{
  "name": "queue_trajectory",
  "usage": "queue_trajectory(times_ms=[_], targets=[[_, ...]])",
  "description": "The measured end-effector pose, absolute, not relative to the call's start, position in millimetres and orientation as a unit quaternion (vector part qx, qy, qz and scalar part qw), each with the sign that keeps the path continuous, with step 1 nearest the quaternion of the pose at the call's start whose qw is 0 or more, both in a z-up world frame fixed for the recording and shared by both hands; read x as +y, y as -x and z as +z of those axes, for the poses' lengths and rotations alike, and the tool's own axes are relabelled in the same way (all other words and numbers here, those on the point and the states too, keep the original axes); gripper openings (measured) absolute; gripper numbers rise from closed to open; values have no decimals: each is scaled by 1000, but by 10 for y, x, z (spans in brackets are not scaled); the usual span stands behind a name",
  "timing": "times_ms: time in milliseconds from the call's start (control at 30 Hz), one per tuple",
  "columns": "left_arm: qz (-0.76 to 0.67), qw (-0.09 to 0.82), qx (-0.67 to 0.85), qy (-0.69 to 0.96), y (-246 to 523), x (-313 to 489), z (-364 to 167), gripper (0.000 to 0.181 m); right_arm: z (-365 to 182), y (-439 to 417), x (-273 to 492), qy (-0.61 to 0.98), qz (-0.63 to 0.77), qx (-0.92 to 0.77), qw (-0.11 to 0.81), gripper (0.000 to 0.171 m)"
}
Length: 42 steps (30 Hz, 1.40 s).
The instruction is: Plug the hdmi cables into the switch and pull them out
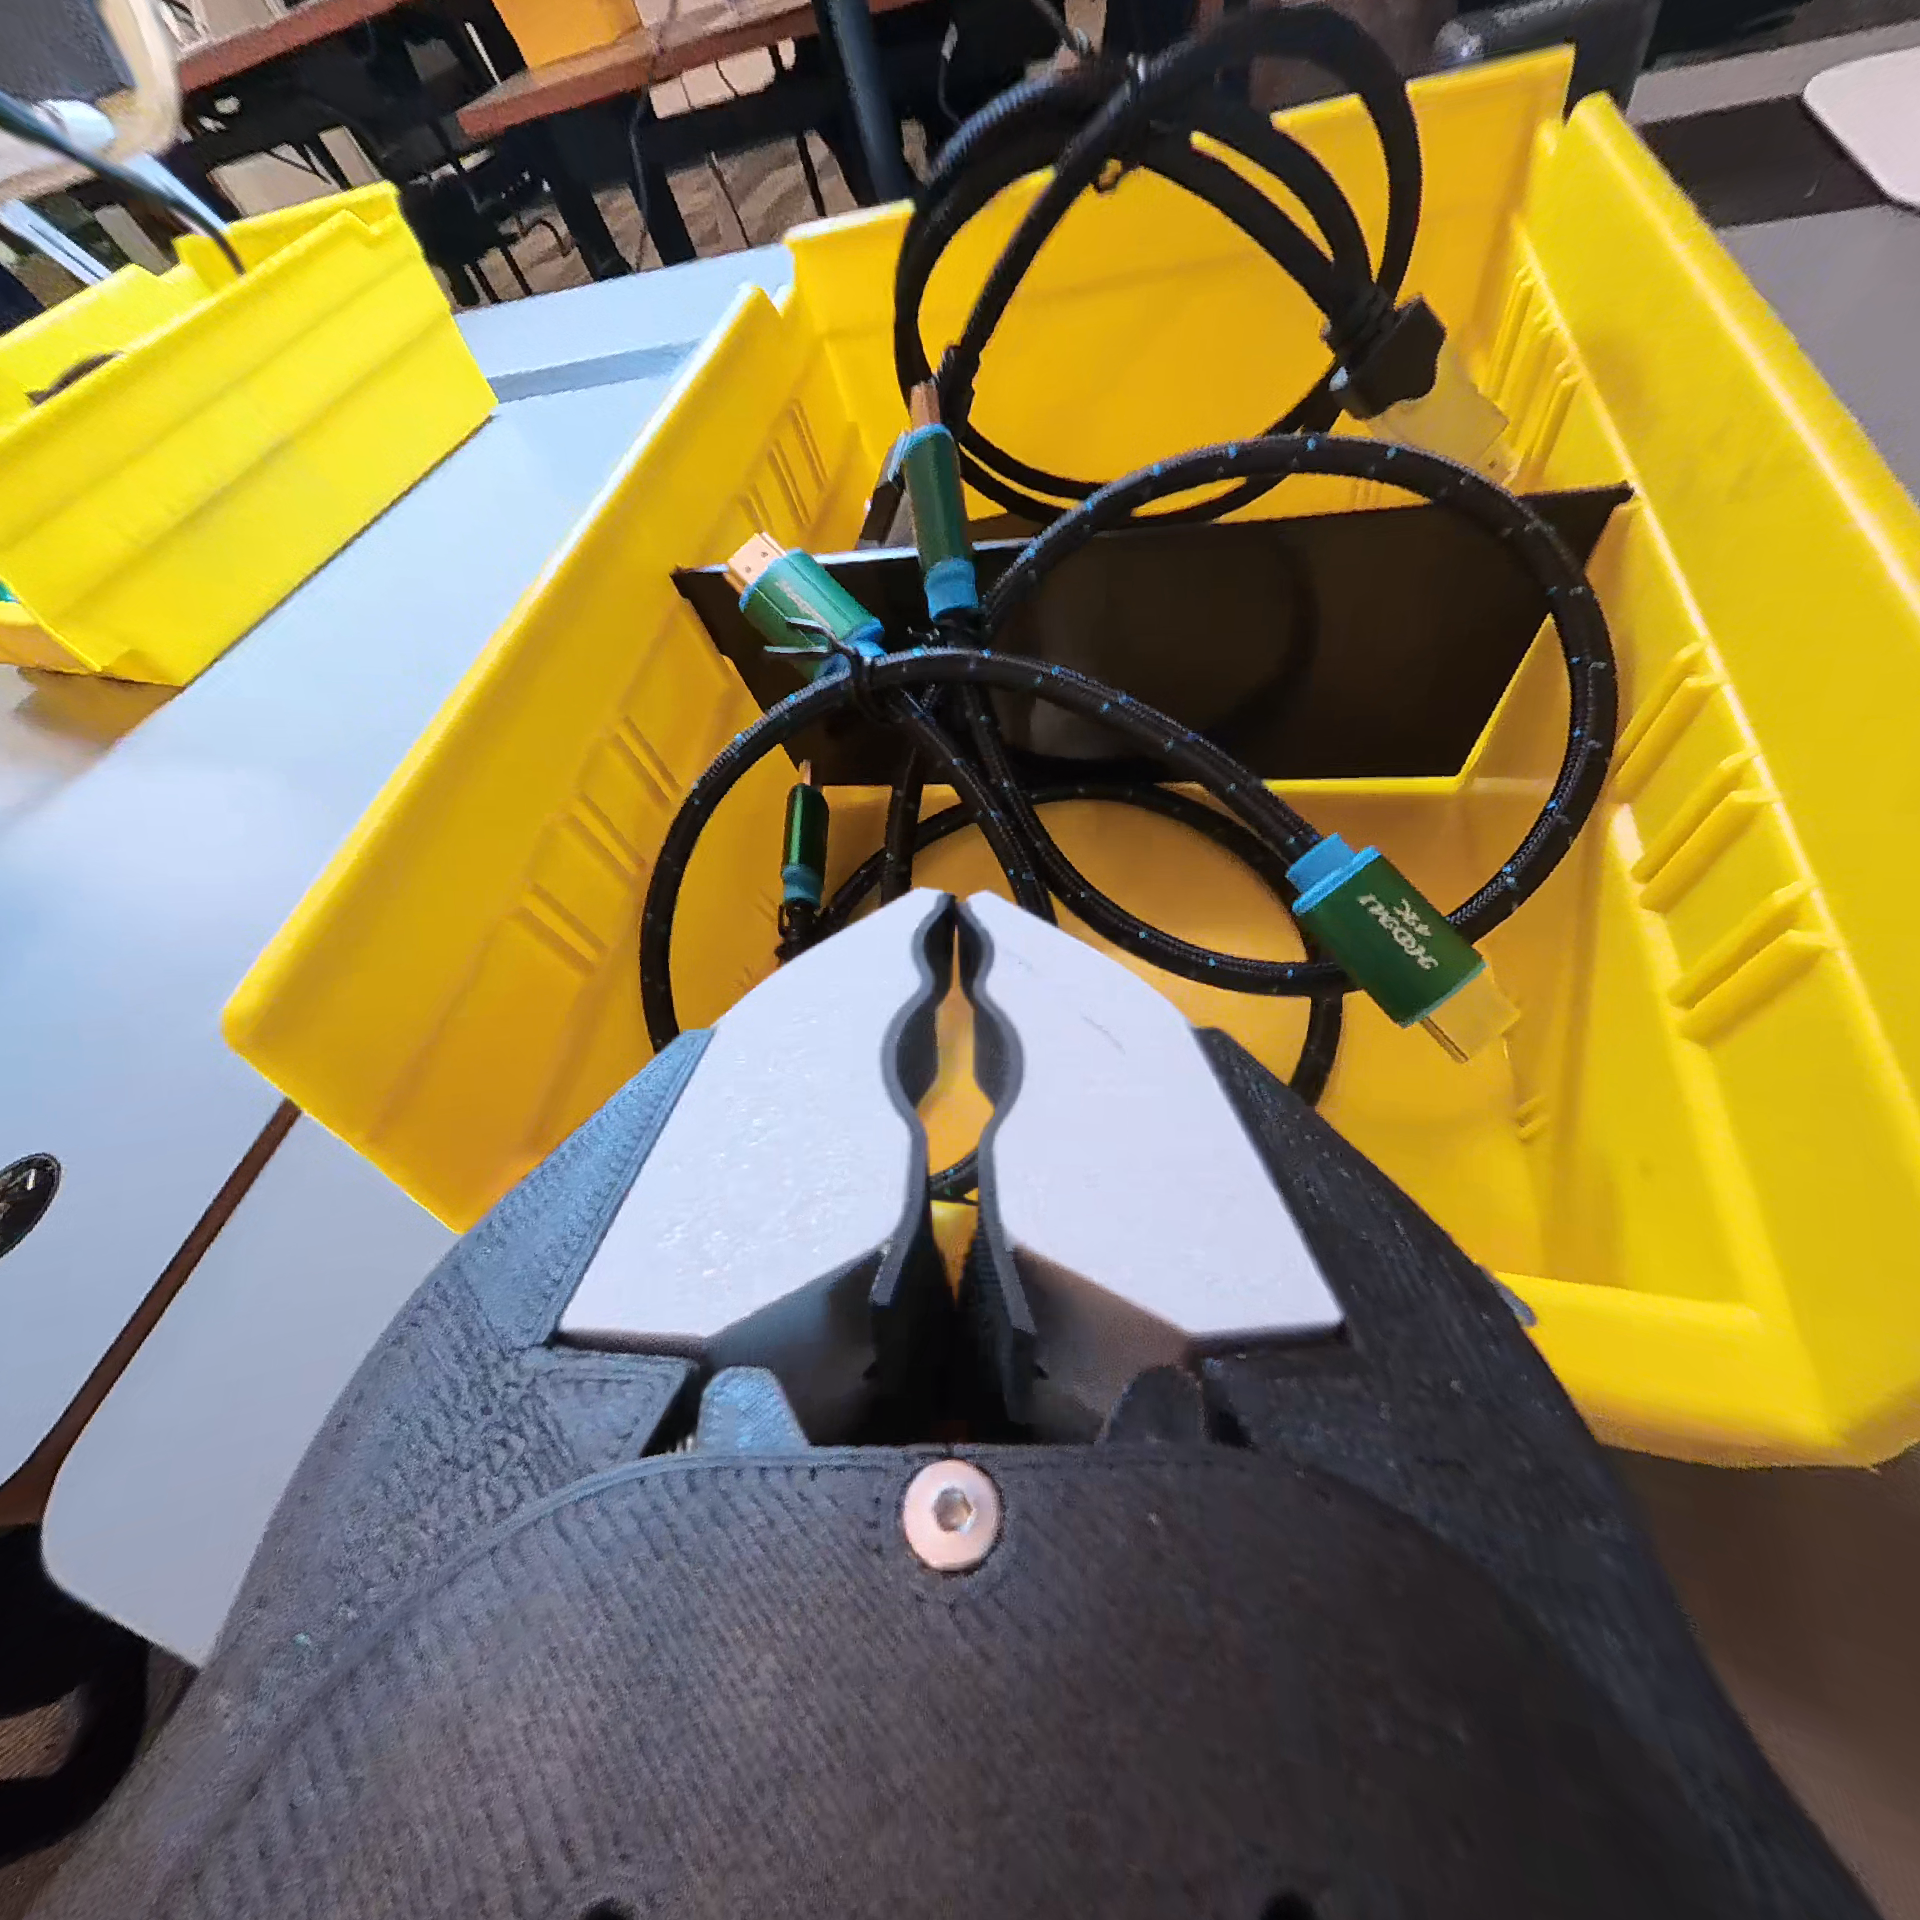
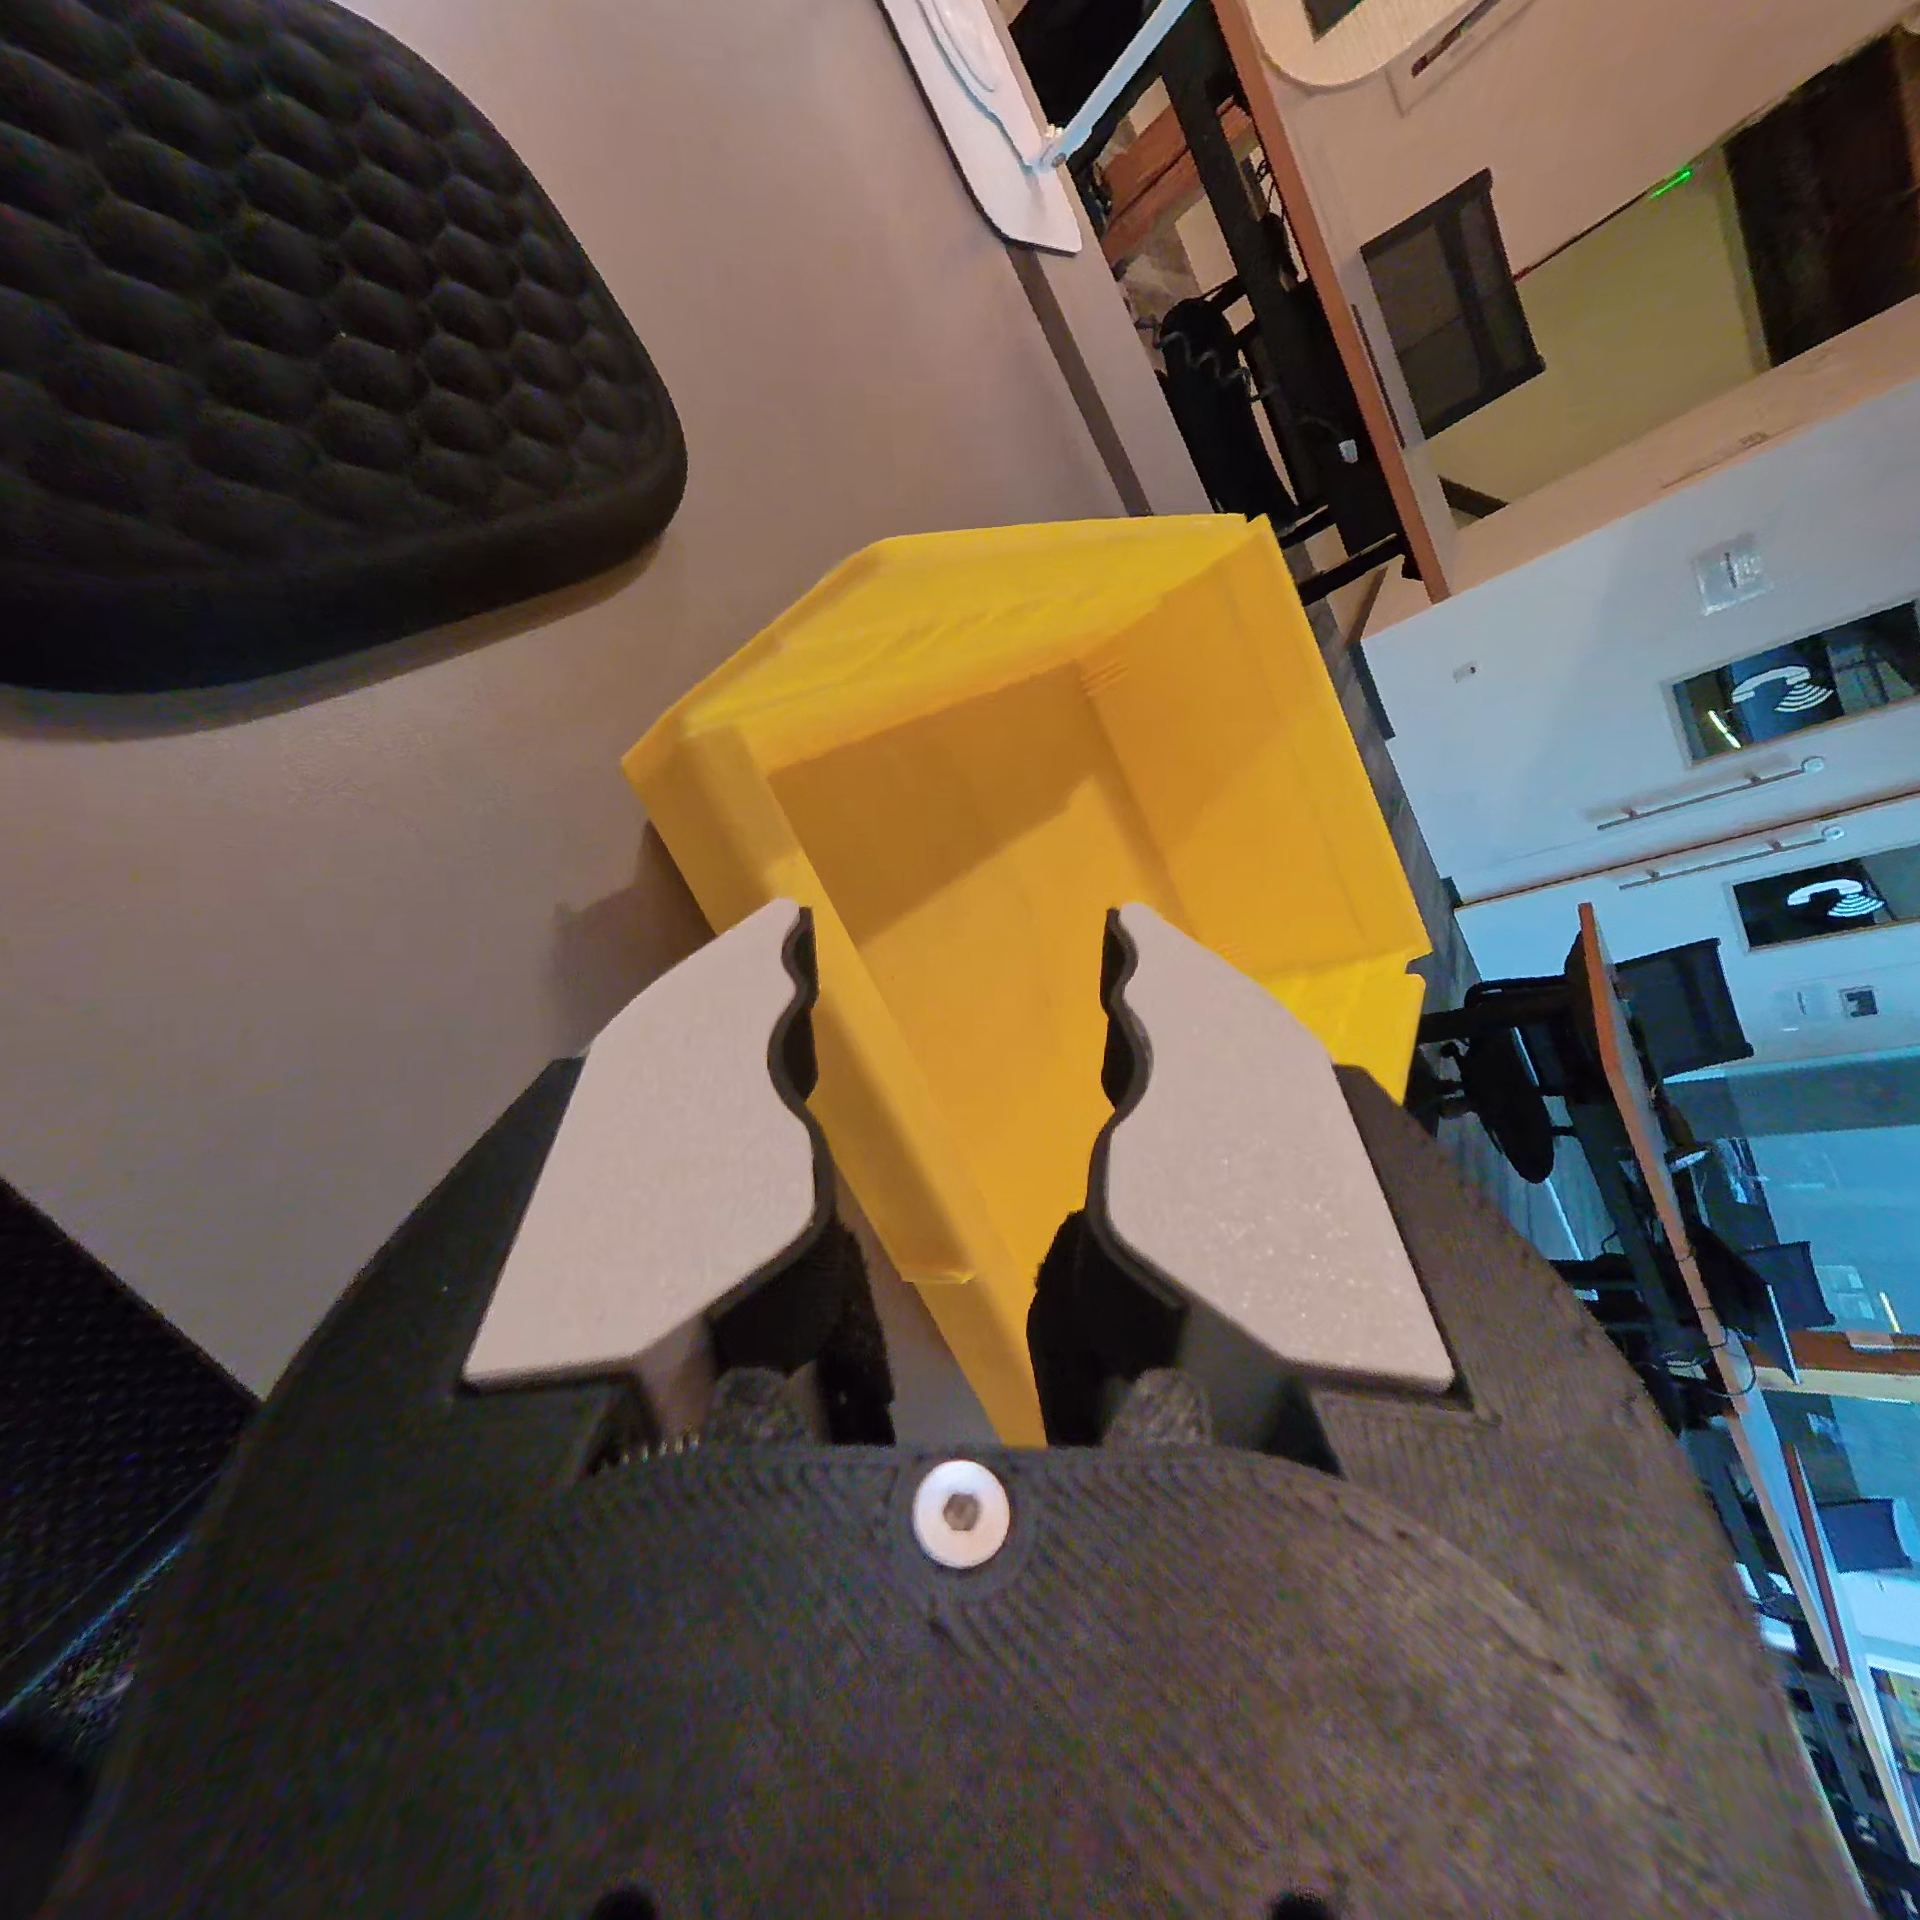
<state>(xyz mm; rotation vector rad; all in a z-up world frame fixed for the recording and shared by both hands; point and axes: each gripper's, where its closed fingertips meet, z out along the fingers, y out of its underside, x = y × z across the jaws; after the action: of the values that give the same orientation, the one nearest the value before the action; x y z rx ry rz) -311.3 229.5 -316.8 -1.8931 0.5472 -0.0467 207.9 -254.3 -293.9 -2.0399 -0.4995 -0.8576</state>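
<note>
Several coiled black braided HDMI cables (image 1: 1299,665) with green plugs lay in a large yellow plastic bin (image 1: 1714,644) split by a black divider (image 1: 1351,623) on the grey surface (image 1: 312,665), left gripper (image 1: 954,909) pinched closed above them, empty, right gripper (image 2: 956,925) spread open before an empty yellow bin (image 2: 1039,727).

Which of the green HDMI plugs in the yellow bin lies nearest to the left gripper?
The small green plug left of the left gripper tips, hanging upright; the others lie farther.
</note>
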Motion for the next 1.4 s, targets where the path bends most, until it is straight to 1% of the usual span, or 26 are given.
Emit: queue_trajectory(times_ms=[133,167,233,367,433,533,667,733,833,900,1033,1133,1167,1200,1267,1333,1400], targets=[[-24,573,221,789,3132,2289,-3053,2,-2944,-2080,-2536,816,-343,-201,420,53],[-24,574,220,788,3140,2286,-3044,7,-2943,-2079,-2534,815,-343,-201,421,53],[-24,571,221,790,3150,2283,-3048,23,-2944,-2081,-2537,815,-343,-201,421,53],[-31,561,227,795,3150,2275,-3081,35,-2955,-2096,-2549,817,-344,-199,418,53],[-46,570,234,786,3097,2268,-3034,39,-2954,-2094,-2546,817,-344,-199,417,53],[-79,593,251,761,2973,2277,-2840,44,-2935,-2092,-2542,818,-345,-201,414,53],[-71,629,296,716,2835,2496,-2426,46,-2908,-2057,-2517,814,-346,-208,417,53],[-60,607,349,712,2688,2692,-2336,46,-2905,-2049,-2510,815,-346,-210,415,53],[-20,520,446,728,2466,2991,-2423,46,-2898,-2046,-2510,814,-349,-210,414,53],[16,474,480,738,2371,3193,-2526,46,-2901,-2047,-2514,814,-349,-208,415,53],[167,463,540,683,2294,3591,-2589,54,-2935,-2088,-2553,820,-350,-202,404,53],[195,439,603,637,2123,3651,-2709,54,-2939,-2116,-2586,822,-352,-198,402,53],[208,435,616,623,2091,3684,-2708,51,-2941,-2120,-2591,822,-352,-197,403,53],[222,433,626,609,2076,3726,-2694,40,-2947,-2123,-2596,822,-352,-196,403,53],[231,414,636,609,2076,3775,-2709,25,-2962,-2128,-2598,823,-351,-195,402,53],[235,422,612,626,2110,3827,-2603,22,-2982,-2129,-2598,825,-350,-196,399,52],[221,462,578,636,2126,3823,-2363,20,-2989,-2131,-2599,827,-350,-196,395,53]])
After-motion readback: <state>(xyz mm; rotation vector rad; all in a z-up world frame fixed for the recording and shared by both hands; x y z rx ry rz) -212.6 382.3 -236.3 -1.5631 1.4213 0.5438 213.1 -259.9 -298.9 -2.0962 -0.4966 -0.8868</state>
